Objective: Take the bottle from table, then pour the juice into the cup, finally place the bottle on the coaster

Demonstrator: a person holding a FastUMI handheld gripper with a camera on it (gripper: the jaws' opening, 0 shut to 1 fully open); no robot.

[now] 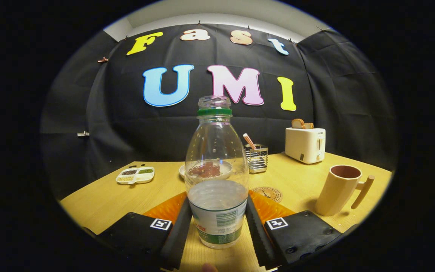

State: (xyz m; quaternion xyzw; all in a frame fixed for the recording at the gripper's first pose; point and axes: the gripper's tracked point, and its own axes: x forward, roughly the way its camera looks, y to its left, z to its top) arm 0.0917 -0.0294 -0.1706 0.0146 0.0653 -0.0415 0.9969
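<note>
A clear plastic bottle stands upright between my fingers, uncapped, with a green ring at its neck and clear liquid in its lower part. My gripper is shut on the bottle, both pads pressing on its labelled lower body. I cannot tell whether the bottle's base rests on the table. A tan cup with a stick-like handle stands ahead to the right of the fingers. A round brown coaster lies on the table just beyond the right finger, partly hidden by it.
On the wooden table: a divided white dish at far left, a white plate with red food behind the bottle, a wire holder with a striped stick, and a cream toaster holding bread at back right.
</note>
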